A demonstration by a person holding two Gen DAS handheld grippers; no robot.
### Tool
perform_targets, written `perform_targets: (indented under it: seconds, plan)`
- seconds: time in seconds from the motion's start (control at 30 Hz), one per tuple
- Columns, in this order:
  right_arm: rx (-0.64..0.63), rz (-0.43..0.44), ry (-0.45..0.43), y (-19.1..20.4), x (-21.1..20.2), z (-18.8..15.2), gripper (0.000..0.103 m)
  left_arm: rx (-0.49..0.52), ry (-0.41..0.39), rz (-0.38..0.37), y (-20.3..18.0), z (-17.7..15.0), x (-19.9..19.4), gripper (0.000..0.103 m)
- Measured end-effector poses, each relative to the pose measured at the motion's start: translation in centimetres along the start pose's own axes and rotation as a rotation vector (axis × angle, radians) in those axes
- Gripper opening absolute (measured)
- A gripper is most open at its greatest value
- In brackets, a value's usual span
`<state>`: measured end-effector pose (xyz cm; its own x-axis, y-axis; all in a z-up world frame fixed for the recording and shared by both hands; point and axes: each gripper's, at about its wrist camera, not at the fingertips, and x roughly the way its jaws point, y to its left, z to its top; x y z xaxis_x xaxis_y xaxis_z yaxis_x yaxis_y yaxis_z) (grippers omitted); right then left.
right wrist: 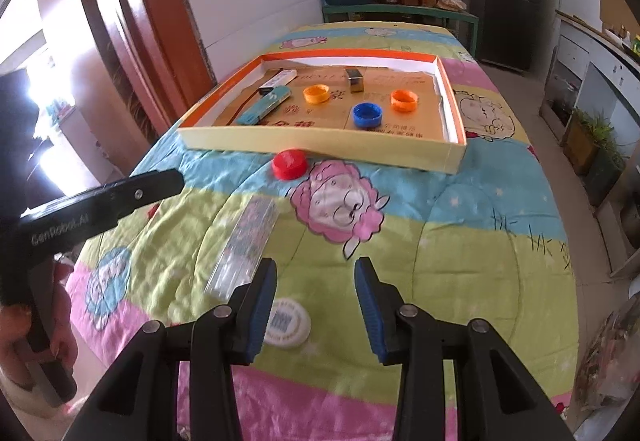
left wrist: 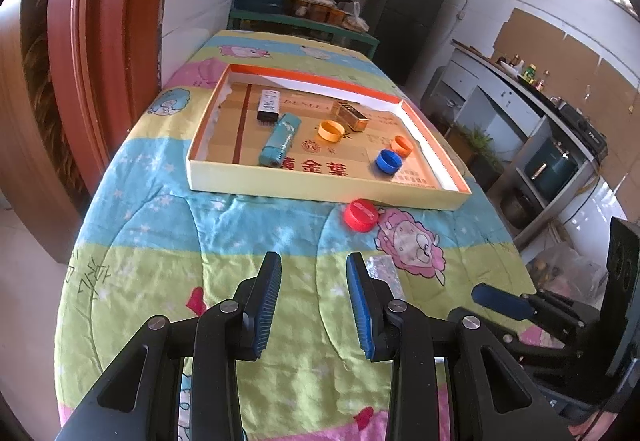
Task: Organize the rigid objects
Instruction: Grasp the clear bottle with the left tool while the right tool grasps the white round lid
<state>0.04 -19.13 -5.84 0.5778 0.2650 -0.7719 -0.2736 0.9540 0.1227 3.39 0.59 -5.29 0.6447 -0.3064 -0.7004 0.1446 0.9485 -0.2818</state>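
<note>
On the quilt-covered bench, I see the shallow box [left wrist: 320,189] whose floor bears red characters "黄金葉"; it holds a teal lighter [left wrist: 280,140], yellow, orange and blue caps. Outside, touching its near wall, lies the red cap [left wrist: 361,215]. My left tongs [left wrist: 314,307] and right tongs [right wrist: 316,311] both stand partly open, holding nothing; a white round lid [right wrist: 287,323] lies under the right tongs. "GenRobot.AI" marks the left tongs' body.
</note>
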Motion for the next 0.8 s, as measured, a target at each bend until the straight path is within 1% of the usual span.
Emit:
perform_targets:
  seconds: [0.23, 0.4, 0.53, 0.67, 0.8]
  plan:
    - [-0.032, 0.015, -0.004, 0.3, -0.2, -1.9, 0.040, 0.020, 0.007, -0.032, -0.9, -0.7, 0.0, 0.035]
    - [-0.049, 0.033, -0.008, 0.7, -0.3, -2.6, 0.040, 0.040, 0.022, -0.056, -1.9, -0.9, 0.4, 0.035]
    - [-0.064, 0.038, 0.004, 1.0, 0.1, -3.0, 0.040, 0.051, 0.040, -0.071, -2.6, -1.1, 0.9, 0.035]
    - [-0.080, 0.023, 0.013, 1.1, 0.6, -3.2, 0.040, 0.064, 0.068, -0.080, -3.3, -1.2, 1.8, 0.035]
    - [-0.097, 0.014, 0.006, 1.3, 0.6, -3.4, 0.039, 0.083, 0.095, -0.082, -4.3, -1.5, 2.8, 0.035]
